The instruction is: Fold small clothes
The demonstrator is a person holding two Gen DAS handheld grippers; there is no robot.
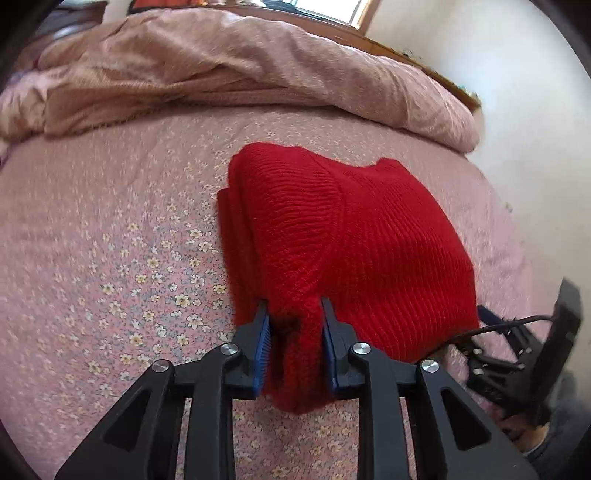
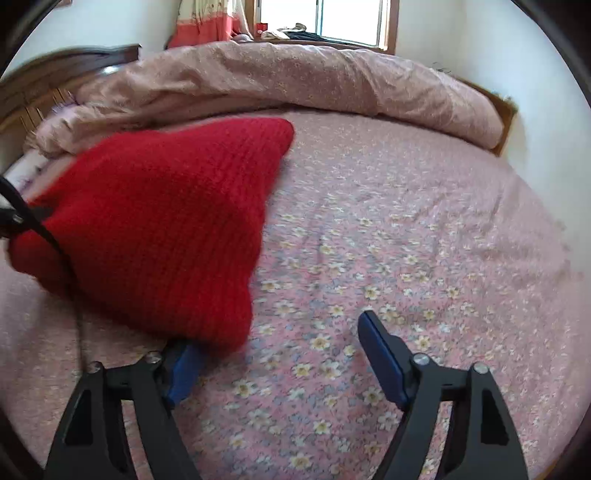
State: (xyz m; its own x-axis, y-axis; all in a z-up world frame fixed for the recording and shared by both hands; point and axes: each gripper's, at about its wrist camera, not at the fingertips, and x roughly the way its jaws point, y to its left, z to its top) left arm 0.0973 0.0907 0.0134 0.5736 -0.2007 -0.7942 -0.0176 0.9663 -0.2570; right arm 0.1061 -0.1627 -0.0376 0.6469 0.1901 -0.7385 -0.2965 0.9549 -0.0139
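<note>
1. Left wrist view: your left gripper [image 1: 293,328] is clamped on a bunched fold at the near edge of the red sweater [image 1: 351,236], with knit pressed between both blue pads [image 1: 263,350]
2. The sweater lies folded into a thick bundle on the flowered bedsheet [image 1: 110,258], a rolled layer showing along its left side
3. A pink quilt [image 1: 240,74] is heaped across the far side of the bed, well apart from the sweater
4. Your right gripper [image 1: 491,325] shows at the right edge, just beside the sweater's near right corner; from here you cannot tell how its jaws stand
5. Right wrist view: your right gripper [image 2: 280,347] is spread wide and holds nothing
6. Its left pad [image 2: 181,373] sits under the sweater's [image 2: 159,221] near corner; the right one is over bare bedsheet [image 2: 424,240]
7. The quilt [image 2: 295,77] is piled along the far side, below a window [image 2: 351,22]
</note>
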